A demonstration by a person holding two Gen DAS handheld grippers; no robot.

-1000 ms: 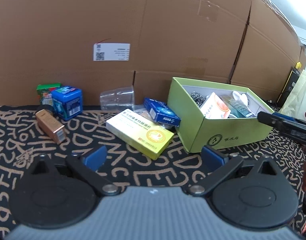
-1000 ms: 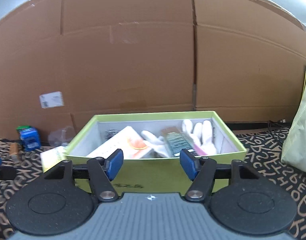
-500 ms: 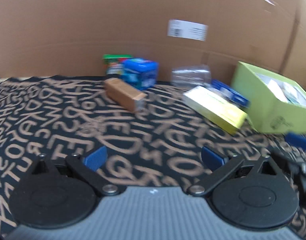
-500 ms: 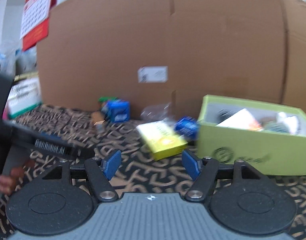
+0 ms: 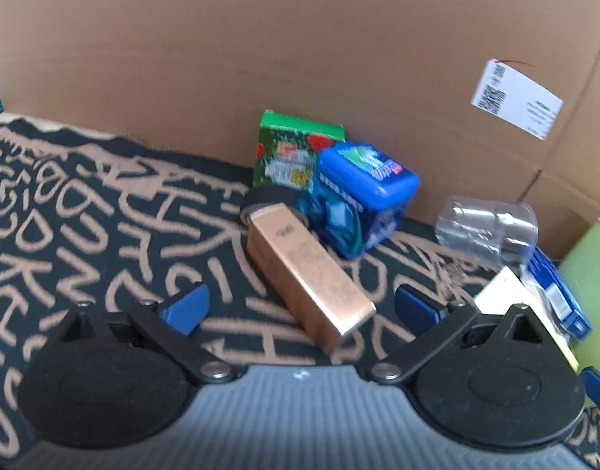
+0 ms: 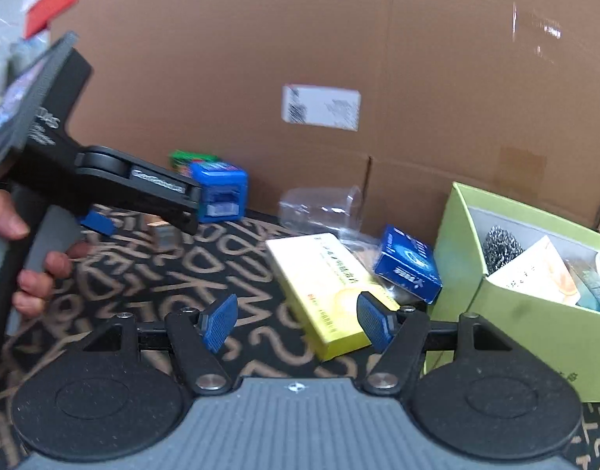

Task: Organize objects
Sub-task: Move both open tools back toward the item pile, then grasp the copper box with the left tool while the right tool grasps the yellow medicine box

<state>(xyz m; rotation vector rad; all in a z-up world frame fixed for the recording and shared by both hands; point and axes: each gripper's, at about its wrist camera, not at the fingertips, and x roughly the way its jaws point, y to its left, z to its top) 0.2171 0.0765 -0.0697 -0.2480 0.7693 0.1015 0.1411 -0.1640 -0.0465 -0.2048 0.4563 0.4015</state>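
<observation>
Copper box lies flat on the patterned cloth, framed between the wide-open, empty fingers of the left gripper, with a blue tin touching it at 1 o'clock. Right gripper also gapes empty above a yellow carton; a green box sits at 3 o'clock.

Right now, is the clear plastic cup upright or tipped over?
Tipped over: the clear plastic cup lies on its side against the cardboard wall.
</observation>
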